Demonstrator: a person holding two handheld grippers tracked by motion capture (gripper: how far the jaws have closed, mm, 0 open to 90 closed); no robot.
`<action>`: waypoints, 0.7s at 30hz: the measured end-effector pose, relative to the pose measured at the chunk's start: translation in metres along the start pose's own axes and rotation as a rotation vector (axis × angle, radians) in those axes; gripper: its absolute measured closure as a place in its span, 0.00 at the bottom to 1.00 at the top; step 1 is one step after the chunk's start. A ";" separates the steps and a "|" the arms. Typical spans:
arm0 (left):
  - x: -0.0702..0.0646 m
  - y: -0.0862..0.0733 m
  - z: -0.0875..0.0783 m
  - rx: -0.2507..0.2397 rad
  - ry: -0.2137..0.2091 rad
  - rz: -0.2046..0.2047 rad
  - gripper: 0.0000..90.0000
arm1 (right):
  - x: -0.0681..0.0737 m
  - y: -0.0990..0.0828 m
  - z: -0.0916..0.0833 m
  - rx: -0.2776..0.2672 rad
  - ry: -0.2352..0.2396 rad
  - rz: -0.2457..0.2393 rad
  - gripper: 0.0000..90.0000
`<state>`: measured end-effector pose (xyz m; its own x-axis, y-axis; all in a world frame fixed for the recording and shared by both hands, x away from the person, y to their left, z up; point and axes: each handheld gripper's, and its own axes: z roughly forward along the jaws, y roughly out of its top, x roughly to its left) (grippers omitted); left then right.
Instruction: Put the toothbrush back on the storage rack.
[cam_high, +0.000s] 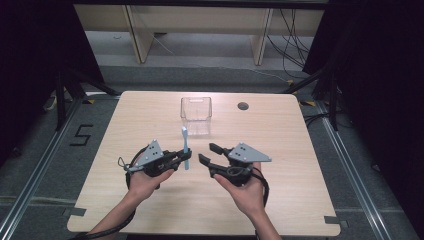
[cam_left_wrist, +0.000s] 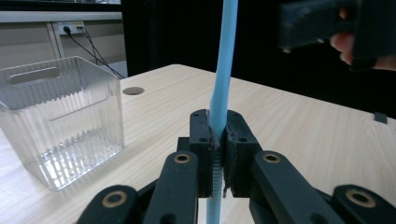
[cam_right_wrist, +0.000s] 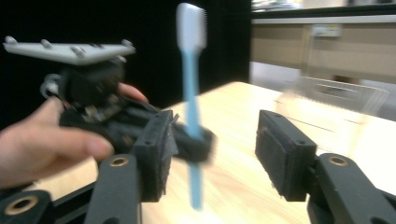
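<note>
My left gripper (cam_high: 176, 159) has its jaws clamped on the toothbrush (cam_high: 185, 147), gripping the blue handle low down, so a short stub hangs below the pads and the long part stands up above them. In the left gripper view the handle (cam_left_wrist: 219, 93) rises nearly upright between the 2 pads, and the ribbed section sits right in the pinch. My right gripper (cam_high: 211, 160) is just beside the toothbrush on its other side, jaws spread wide and holding nothing; in the right gripper view the brush (cam_right_wrist: 190, 84) stands in the gap between my 2 open pads, its white bristle head at the top.

I judge the toothbrush to be very light, stiff along the handle, and smooth enough to swivel in a pinch if I grip it at 1 narrow spot. The ribbed part looks like the surest hold, since the ridges should bite into my pads. The head is the end to keep off: bristles bend and give no firm purchase. A grip this low leaves most of the length above the pads, so a quick swing could make it tip.

Beyond the toothbrush, farther across the bench (cam_high: 150, 115), stands the clear plastic box (cam_high: 196, 115), open at the top and empty as far as I can see. Past the box and to its right is a small round hole (cam_high: 243, 106) in the bench top.
</note>
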<state>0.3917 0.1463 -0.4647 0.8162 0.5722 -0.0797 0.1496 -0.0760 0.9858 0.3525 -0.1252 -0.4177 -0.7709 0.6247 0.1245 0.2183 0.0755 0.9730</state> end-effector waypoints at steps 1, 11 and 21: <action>0.002 0.001 0.001 -0.008 -0.002 0.003 0.92 | -0.004 -0.003 -0.006 0.002 -0.021 0.003 0.51; 0.028 0.023 -0.002 -0.076 0.051 0.024 0.92 | -0.041 -0.061 -0.053 0.023 -0.289 0.018 0.52; 0.041 0.044 0.003 -0.111 0.090 0.059 0.92 | -0.046 -0.085 -0.059 0.052 -0.317 0.037 0.57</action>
<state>0.4331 0.1637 -0.4255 0.7680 0.6404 -0.0124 0.0357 -0.0236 0.9991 0.3344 -0.2063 -0.4952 -0.5388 0.8381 0.0850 0.2796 0.0827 0.9565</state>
